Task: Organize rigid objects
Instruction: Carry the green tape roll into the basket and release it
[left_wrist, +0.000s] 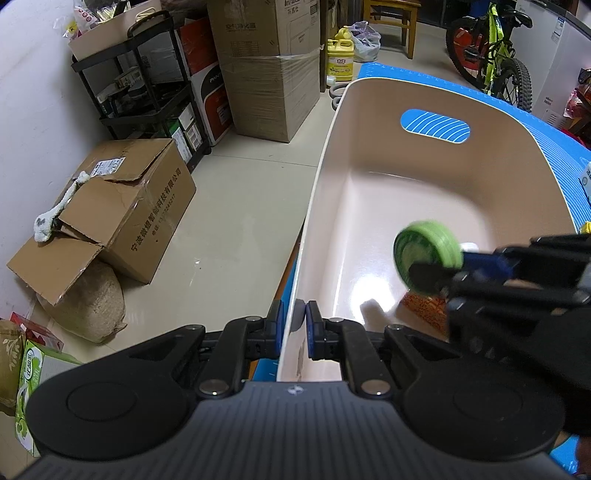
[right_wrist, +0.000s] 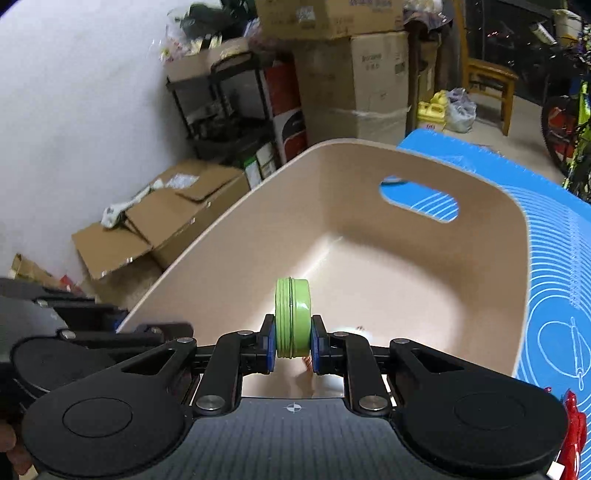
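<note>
A beige plastic bin (left_wrist: 369, 122) with a handle cutout stands on a blue mat (left_wrist: 565, 155). My left gripper (left_wrist: 294, 328) is shut on the bin's near-left rim, one blue pad on each side of the wall. My right gripper (right_wrist: 293, 341) is shut on a round green tin (right_wrist: 292, 321), held on edge above the inside of the bin (right_wrist: 480, 206). In the left wrist view the green tin (left_wrist: 424, 256) hangs over the bin's floor at the right. A small orange patterned object (left_wrist: 424, 308) lies on the bin's floor under it.
Cardboard boxes (left_wrist: 122, 206), a black shelf cart (left_wrist: 147, 92) and a sack crowd the floor left of the table. A yellow jug (left_wrist: 341, 55), a wooden chair and a bicycle (left_wrist: 495, 59) stand beyond. A red object (right_wrist: 574, 435) lies on the mat (right_wrist: 554, 258) at the right.
</note>
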